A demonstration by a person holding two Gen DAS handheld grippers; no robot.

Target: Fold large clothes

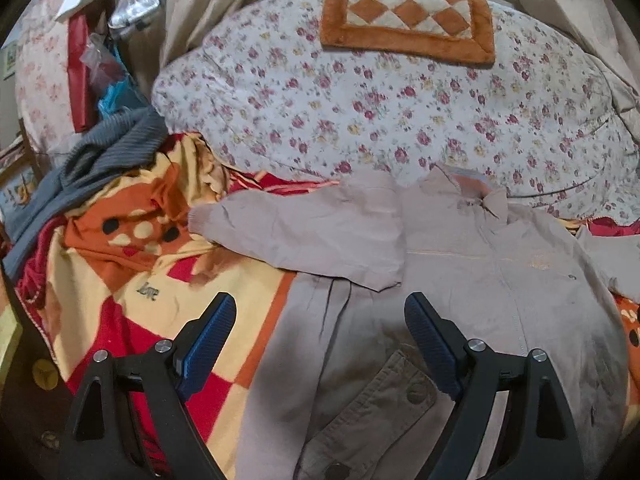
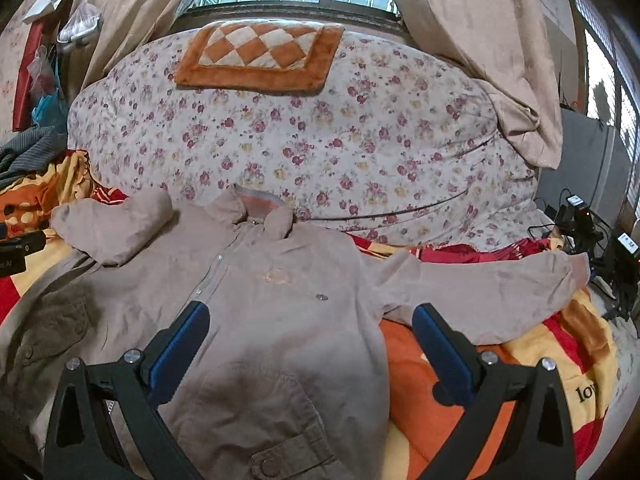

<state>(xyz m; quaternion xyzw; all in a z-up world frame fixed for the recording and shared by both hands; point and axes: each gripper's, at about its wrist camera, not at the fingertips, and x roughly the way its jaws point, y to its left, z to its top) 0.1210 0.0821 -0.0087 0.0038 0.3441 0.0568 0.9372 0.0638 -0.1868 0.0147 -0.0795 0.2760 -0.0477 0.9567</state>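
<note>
A large beige jacket (image 1: 480, 272) (image 2: 264, 292) lies face up on a patterned blanket, collar toward the far side. One sleeve (image 1: 304, 236) stretches out to the left; in the right wrist view the other sleeve (image 2: 488, 288) stretches out to the right. My left gripper (image 1: 320, 320) hovers open above the jacket's lower left part, nothing between its blue pads. Above the jacket's lower right edge, my right gripper (image 2: 308, 328) is open too and holds nothing. A brown flap pocket (image 1: 380, 408) shows near the hem.
A rolled floral quilt (image 1: 380, 100) lies behind the jacket, with an orange checked cushion (image 1: 408, 20) on top. The blanket (image 1: 132, 280) is orange, red and yellow. Grey knitwear (image 1: 100, 160) is piled at the left. Cables and black devices (image 2: 592, 232) sit at the right.
</note>
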